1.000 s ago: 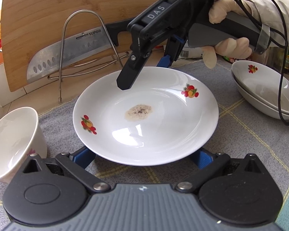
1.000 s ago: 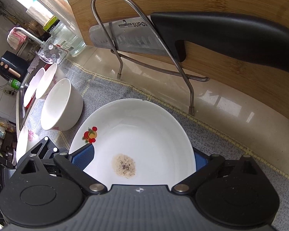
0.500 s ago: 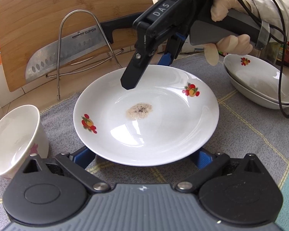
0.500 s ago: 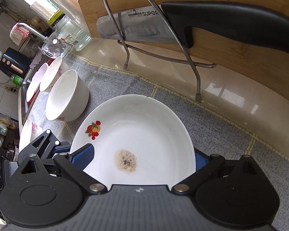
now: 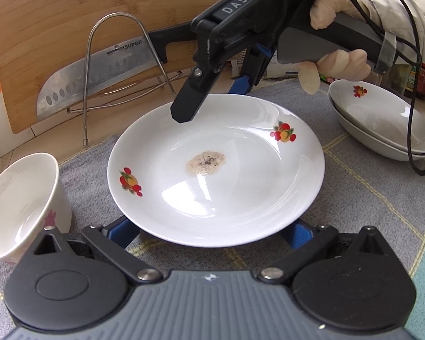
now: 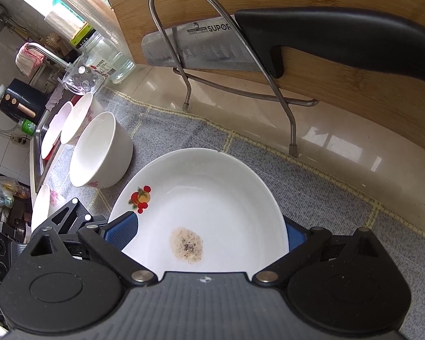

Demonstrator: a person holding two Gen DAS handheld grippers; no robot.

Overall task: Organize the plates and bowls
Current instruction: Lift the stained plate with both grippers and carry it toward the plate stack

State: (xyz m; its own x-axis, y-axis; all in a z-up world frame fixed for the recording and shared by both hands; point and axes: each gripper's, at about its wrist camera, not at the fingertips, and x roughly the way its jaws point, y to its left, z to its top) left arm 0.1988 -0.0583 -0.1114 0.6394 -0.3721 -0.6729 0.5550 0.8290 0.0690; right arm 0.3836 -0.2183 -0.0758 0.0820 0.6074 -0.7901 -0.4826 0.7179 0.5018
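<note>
A white plate (image 5: 215, 192) with fruit prints and a brown stain in its middle lies over the grey cloth (image 5: 362, 206). My left gripper (image 5: 211, 228) is open, its blue fingers (image 5: 124, 231) reaching under the plate's near edge. My right gripper (image 5: 211, 100) is open at the far rim, with one black finger over the plate and the blue one beyond the rim. In the right wrist view the plate (image 6: 212, 192) fills the gap of the right gripper (image 6: 208, 232). Whether the plate rests on the cloth or on the fingers I cannot tell.
A small white bowl (image 5: 19, 204) stands at the left, and two stacked shallow bowls (image 5: 382, 124) at the right. Behind stand a wire rack with a cleaver (image 5: 99, 79) and a wooden board (image 5: 99, 14). Several more bowls (image 6: 76, 121) and a glass jar (image 6: 107, 56) line the sink side.
Both views have shifted slightly against the background, the right one more. The plate keeps its place between both grippers, which stay open.
</note>
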